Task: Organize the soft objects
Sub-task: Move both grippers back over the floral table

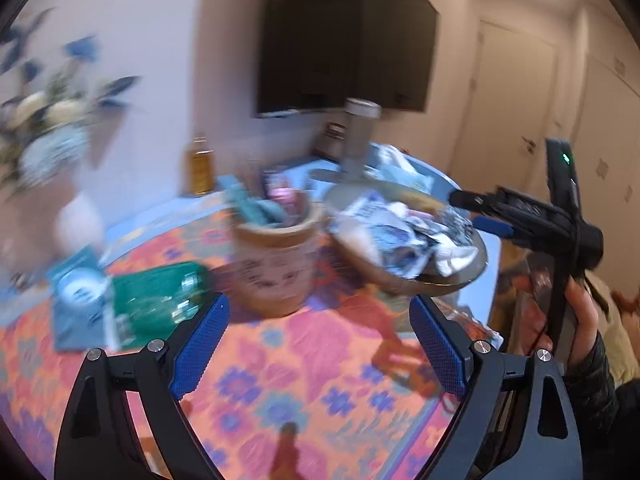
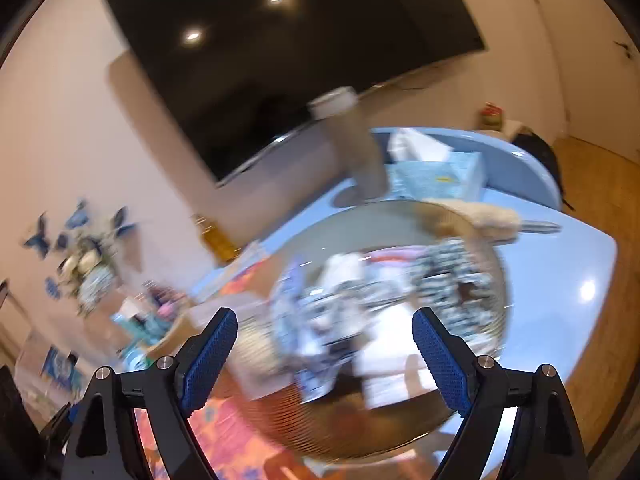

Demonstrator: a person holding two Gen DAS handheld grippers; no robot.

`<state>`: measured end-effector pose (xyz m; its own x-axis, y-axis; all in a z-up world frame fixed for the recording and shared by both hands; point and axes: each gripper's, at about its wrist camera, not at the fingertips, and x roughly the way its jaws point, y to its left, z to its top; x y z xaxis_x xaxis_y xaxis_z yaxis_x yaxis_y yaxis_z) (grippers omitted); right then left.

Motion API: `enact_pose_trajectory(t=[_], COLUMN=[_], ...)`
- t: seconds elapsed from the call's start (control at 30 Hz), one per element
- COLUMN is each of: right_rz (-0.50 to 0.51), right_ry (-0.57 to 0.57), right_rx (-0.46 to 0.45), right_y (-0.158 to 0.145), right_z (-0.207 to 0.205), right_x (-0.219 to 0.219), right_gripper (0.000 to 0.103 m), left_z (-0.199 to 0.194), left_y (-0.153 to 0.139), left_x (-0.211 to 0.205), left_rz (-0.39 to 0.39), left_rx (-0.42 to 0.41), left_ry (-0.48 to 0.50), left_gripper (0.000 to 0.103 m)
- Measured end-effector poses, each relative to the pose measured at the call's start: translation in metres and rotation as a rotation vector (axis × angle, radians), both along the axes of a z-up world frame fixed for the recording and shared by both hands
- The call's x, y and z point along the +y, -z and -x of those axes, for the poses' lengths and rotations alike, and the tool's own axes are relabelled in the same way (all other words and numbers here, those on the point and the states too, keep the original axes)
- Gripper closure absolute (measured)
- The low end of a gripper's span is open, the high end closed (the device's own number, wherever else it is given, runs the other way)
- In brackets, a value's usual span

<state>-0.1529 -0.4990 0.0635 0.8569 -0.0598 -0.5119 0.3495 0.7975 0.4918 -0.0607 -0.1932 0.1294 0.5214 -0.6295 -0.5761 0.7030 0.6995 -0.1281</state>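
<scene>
Mostly blurred: bowl [image 2: 400,432] of cloths [image 2: 360,304].

A dark television [image 1: 344,36] hangs on the pale wall behind the blue table [image 2: 560,264]. An orange and pink patterned cloth [image 1: 304,360] covers the near part of the table. A grey cylinder [image 1: 358,136] stands upright toward the far edge, with a tissue box [image 2: 436,178] just beside it. A bottle of amber liquid [image 1: 200,166] stands at the far edge by the wall. A vase of blue and cream flowers [image 1: 52,140] sits at the left side, blurred.
</scene>
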Motion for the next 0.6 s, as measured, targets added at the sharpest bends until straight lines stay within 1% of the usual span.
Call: enact_pose_trajectory(t=[0.07,0.1,0.17,0.27,0.33,0.4,0.43,0.5,0.6], right_rz=[0.041,0.074,0.123,0.199,0.268,0.326,0.338,0.348,0.338], right_ry=[-0.091,-0.157,-0.248,-0.365,-0.425,-0.463,-0.482,-0.529,-0.577], right_rx=[-0.036,-0.056,-0.07,-0.07,-0.047,-0.02,-0.008,0.042,0.107], right_y=[-0.006,-0.009,-0.014,-0.018,-0.018,-0.012,-0.008,0.006,0.03], right_z=[-0.003,-0.005,-0.01,-0.018,-0.026,-0.035,-0.039,-0.052,-0.07], right_x=[0.025,0.043,0.075,0.124,0.157,0.185,0.195,0.219,0.238], right_gripper=[0.015,0.013,0.007,0.004,0.001,0.0,0.0,0.0,0.0], left_z=[0.003,0.002,0.001,0.001,-0.001,-0.005,-0.007,-0.014,-0.027], left_y=[-0.003,-0.005,-0.011,-0.012,-0.007,0.007,0.016,0.035,0.067], left_x=[0.026,0.037,0.063,0.092,0.109,0.126,0.132,0.144,0.159], left_rz=[0.01,0.012,0.017,0.012,0.008,-0.009,-0.023,-0.059,-0.127], left_rx=[-0.01,-0.015,-0.026,-0.034,-0.025,-0.003,0.007,0.033,0.08], left_ry=[-0.055,-0.078,-0.139,-0.217,-0.259,-0.311,-0.332,-0.374,-0.452], left_gripper=[0.012,0.012,0.012,0.012,0.007,0.006,0.006,0.006,0.006])
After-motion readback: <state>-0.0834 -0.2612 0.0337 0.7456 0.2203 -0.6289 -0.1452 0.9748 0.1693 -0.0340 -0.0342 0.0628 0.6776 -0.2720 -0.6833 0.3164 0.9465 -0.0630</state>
